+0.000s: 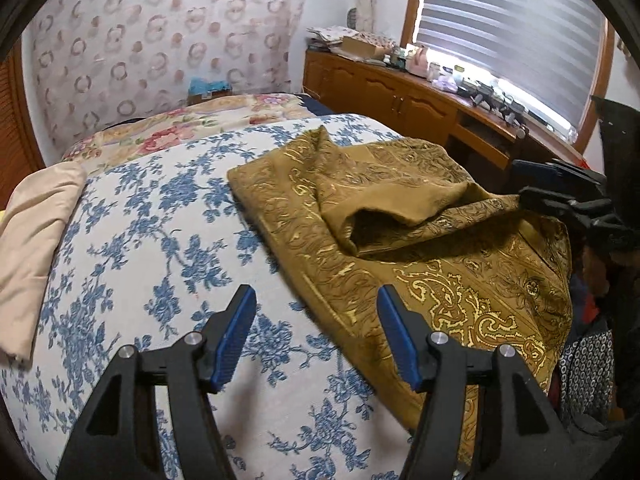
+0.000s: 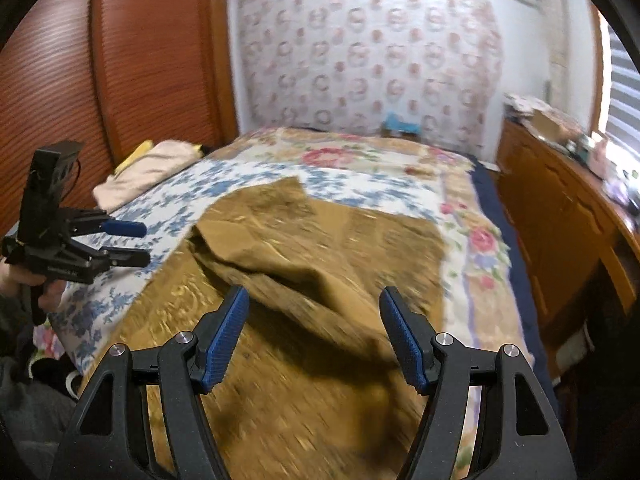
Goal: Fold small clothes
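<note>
gold cloth half-turned on the bed, both claws spread

the bed [image 1: 168,216] fills both views, covered by a white spread printed with blue flowers, with a pink-rose floral cover [image 2: 360,152] further up toward the patterned wall. along one side runs a wooden cabinet [image 1: 384,92] under a window with striped blinds [image 1: 512,28], its top crowded with small items too small to name. on the other side stands a ribbed reddish wooden door [image 2: 120,60].

the gold patterned cloth [image 1: 400,240] lies spread on the blue-flowered spread, near the bed edge closest to the person. one part of it is turned over onto itself, making a raised, hollow fold near its middle, and the plainer underside shows there. the right wrist view is blurred, so the fold's exact edge is hard to make out from that side.

a folded beige cloth [image 1: 32,248] rests well apart from the gold one, near the door side of the bed.

the left gripper [image 1: 316,332] hovers over the bare spread just beside the gold cloth's edge, its blue-padded fingers spread wide and holding nothing. the right gripper [image 2: 314,334] hangs above the gold cloth, fingers likewise spread wide and empty.
</note>
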`<state>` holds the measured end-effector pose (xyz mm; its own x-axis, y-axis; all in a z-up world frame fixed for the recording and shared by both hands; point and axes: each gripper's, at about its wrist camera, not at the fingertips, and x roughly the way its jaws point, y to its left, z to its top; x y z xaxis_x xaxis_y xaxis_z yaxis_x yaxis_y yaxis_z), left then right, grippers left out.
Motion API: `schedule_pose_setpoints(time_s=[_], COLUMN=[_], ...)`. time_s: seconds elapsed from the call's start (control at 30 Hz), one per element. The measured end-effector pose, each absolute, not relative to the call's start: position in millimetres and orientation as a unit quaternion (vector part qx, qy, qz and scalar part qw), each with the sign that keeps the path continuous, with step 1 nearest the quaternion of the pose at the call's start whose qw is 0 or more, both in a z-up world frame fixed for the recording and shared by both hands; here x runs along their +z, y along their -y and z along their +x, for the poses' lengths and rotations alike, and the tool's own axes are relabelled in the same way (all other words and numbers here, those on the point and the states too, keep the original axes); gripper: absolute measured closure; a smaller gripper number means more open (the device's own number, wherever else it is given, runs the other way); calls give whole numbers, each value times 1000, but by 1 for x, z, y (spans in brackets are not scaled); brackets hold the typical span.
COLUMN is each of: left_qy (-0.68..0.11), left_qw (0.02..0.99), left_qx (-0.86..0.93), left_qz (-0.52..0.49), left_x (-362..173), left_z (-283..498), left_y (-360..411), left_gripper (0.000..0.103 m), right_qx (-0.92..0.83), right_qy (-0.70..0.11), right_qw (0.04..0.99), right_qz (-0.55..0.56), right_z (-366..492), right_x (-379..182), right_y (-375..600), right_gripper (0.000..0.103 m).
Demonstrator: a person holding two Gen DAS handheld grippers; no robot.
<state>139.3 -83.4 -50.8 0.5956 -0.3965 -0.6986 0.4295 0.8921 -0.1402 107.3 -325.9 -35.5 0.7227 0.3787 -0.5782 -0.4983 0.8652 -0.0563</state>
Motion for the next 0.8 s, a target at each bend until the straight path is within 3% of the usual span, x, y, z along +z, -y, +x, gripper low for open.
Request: schedule_pose_setpoints(time_s=[0.63,0.8], left_qy=[-364,-360], left_qw=[907,908], left_qx=[-211,-213], left_qz=[-3,0], left_x=[-49,-47], left_z=[125,119], left_y=[53,54], left_gripper=[41,41], right_qx=[259,253], right_qy=[-349,-356], right_qw=[847,846], right_qz=[-306,-305], right_z=[163,174], right_x=[-90,-91], right_y=[211,213], right_gripper=[28,30])
